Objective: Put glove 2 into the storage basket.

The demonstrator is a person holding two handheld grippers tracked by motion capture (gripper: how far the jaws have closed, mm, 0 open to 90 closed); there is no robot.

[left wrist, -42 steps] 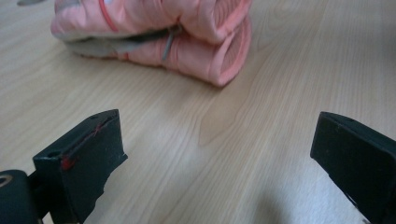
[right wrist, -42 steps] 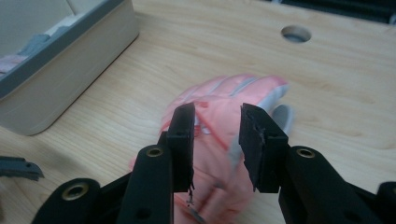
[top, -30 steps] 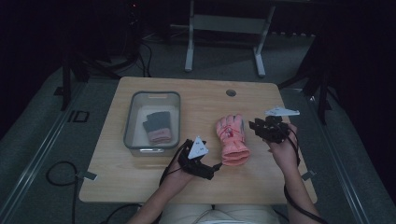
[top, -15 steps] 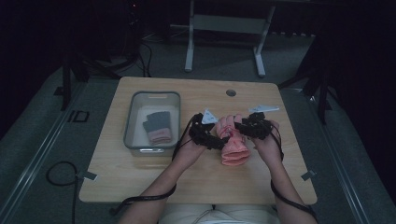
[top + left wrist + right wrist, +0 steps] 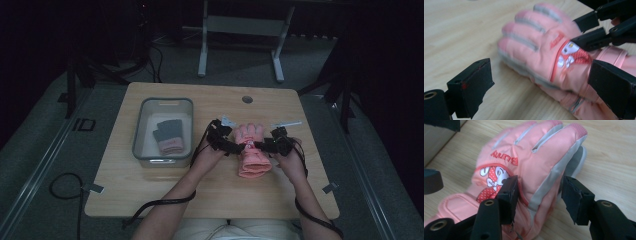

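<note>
The padded pink winter glove with grey finger seams and a cartoon bunny patch (image 5: 252, 150) lies flat on the light wooden desk (image 5: 150, 190), right of the clear plastic bin (image 5: 141, 131), which already holds a grey-and-pink glove (image 5: 169, 136). So, as I judge it, half the job is done and this glove is yet to be lifted in. The right gripper (image 5: 537, 195) straddles the glove's edge; its fingers have just been opening, half-spread, not pressing. The left gripper (image 5: 541, 87) stands wide around the glove's cuff side, gripping nothing.
</note>
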